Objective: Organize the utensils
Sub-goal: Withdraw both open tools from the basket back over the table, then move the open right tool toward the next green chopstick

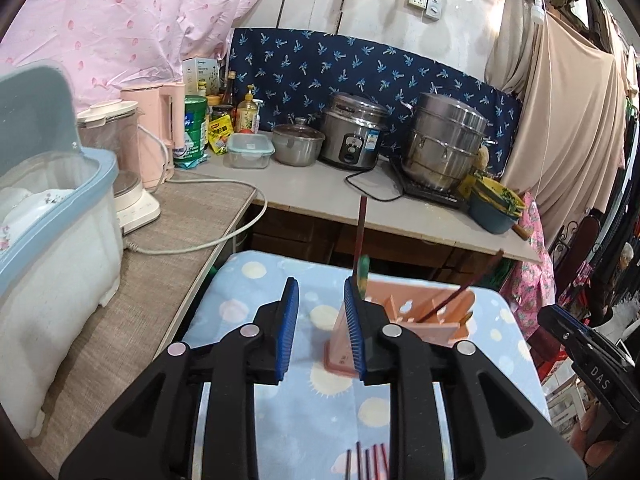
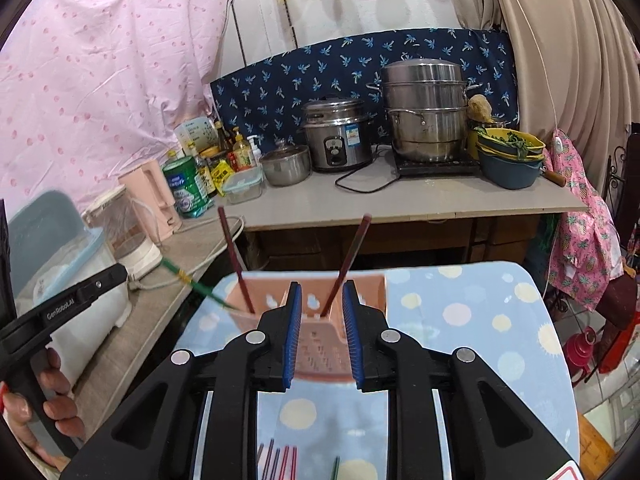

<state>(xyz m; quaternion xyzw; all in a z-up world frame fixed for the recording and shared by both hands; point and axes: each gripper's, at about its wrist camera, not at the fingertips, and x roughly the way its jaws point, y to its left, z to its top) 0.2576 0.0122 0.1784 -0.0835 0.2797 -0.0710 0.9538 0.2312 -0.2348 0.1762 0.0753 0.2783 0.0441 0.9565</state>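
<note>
A pink slotted utensil holder (image 1: 424,320) (image 2: 320,344) stands on the blue dotted cloth of a small table (image 1: 248,292). Dark red chopsticks (image 1: 362,232) (image 2: 234,252) and a green one (image 1: 363,276) (image 2: 192,280) lean out of it. My left gripper (image 1: 320,282) is open just short of the holder's left end, nothing between its blue pads. My right gripper (image 2: 322,284) is open too, right in front of the holder; a red chopstick (image 2: 352,256) stands in the holder behind its gap. Several loose chopsticks (image 1: 368,460) (image 2: 280,460) lie on the cloth under the grippers.
A side counter on the left holds a blue-lidded dish box (image 1: 52,216), a blender and a pink kettle (image 1: 156,140) with a trailing white cable (image 1: 224,240). The back counter carries a rice cooker (image 2: 336,136), a steel steamer (image 2: 424,112), a lidded pot, bowls and bottles.
</note>
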